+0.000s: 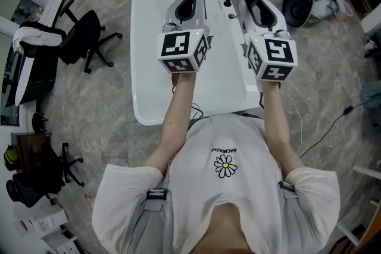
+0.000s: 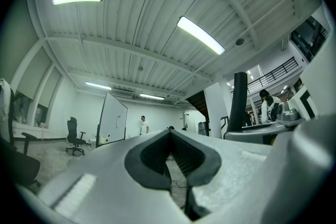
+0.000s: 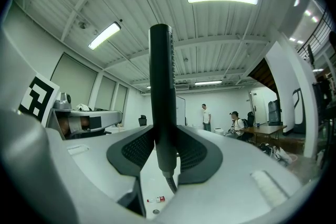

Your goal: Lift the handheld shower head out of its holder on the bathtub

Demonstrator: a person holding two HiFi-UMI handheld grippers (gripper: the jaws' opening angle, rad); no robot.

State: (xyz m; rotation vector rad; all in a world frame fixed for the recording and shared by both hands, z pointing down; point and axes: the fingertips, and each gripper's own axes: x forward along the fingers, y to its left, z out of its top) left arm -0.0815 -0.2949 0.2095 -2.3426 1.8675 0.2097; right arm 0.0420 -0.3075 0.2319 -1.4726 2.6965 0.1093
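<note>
Now, right gripper (image 3: 164, 139) fingers clamped on shower head (image 3: 160, 81), left gripper (image 2: 170, 134) fingers together, empty.

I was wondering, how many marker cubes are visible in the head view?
2: the left cube above the bathtub, the right cube above its right rim. None appears hidden.

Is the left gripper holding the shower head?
No, the left gripper is closed on nothing; the dark shower head is clamped in the right gripper.
</note>
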